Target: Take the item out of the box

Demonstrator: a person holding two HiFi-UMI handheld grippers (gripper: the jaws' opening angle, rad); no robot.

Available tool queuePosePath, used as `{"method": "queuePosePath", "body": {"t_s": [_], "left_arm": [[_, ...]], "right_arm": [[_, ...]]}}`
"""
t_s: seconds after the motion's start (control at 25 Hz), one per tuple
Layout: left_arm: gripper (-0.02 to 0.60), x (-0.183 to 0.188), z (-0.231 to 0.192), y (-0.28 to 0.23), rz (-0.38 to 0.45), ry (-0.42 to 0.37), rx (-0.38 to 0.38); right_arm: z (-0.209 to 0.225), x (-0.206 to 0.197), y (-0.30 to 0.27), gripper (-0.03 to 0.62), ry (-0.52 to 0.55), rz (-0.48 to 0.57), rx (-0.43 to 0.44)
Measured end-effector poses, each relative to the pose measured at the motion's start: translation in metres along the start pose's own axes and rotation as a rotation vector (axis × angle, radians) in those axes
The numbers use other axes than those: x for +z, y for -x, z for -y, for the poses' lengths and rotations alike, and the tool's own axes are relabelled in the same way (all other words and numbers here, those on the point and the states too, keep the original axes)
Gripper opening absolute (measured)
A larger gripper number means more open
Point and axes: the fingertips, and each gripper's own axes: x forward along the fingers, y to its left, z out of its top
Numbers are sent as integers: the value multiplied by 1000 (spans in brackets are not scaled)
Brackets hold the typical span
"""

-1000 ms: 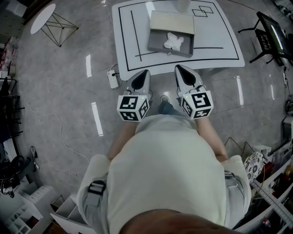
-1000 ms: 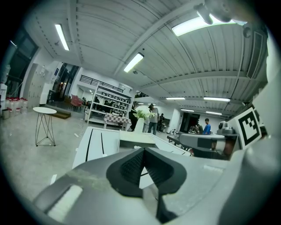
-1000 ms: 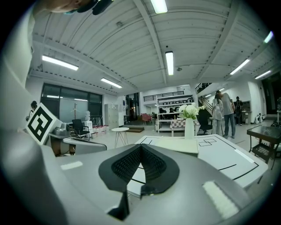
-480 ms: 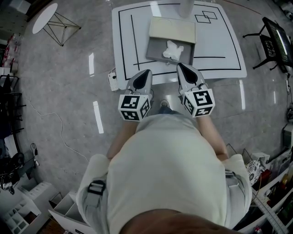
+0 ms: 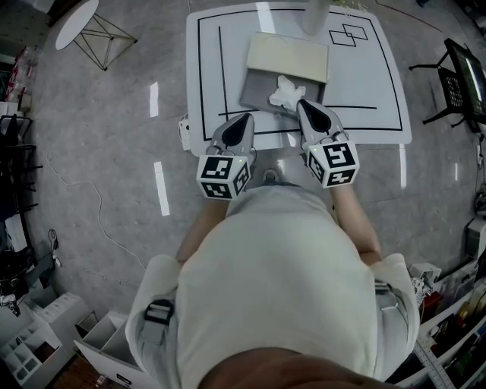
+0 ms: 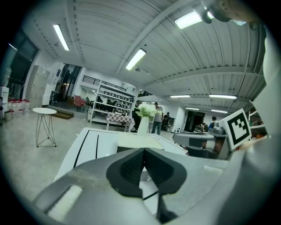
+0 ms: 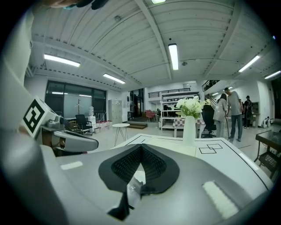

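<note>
Standing behind box [image 5: 257, 90] (upright): vase [image 5: 317, 15]

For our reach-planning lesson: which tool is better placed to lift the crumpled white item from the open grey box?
Probably right: the right tool nearly reaches the crumpled white item in the open grey box; the left tool sits farther away. Both are shut.

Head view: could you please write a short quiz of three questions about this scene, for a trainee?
1. True or false: the white item lies inside the open grey box.
2. In the head view, which gripper's tip is nearer to the item? A: the left gripper. B: the right gripper.
3. Fill in: the jaws of both grippers are ____ (open or shut).

Key: 1 true; 2 B; 3 shut.
</note>
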Motion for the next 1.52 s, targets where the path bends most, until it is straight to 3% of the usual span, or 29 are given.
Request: {"method": "queuePosePath", "body": {"t_s": [0.68, 1.36, 1.4, 1.52], "left_arm": [[0, -2, -23, -38, -8, 32, 73], [0, -8, -38, -46, -24, 49, 132], [0, -8, -39, -45, -25, 49, 135], [0, -9, -41, -42, -26, 50, 144]], "right_arm": [[33, -35, -66, 0, 127, -181, 119], [25, -95, -106, 2, 249, -498, 314], [23, -98, -107, 5, 260, -516, 331], [15, -111, -109, 93, 295, -581, 396]]}}
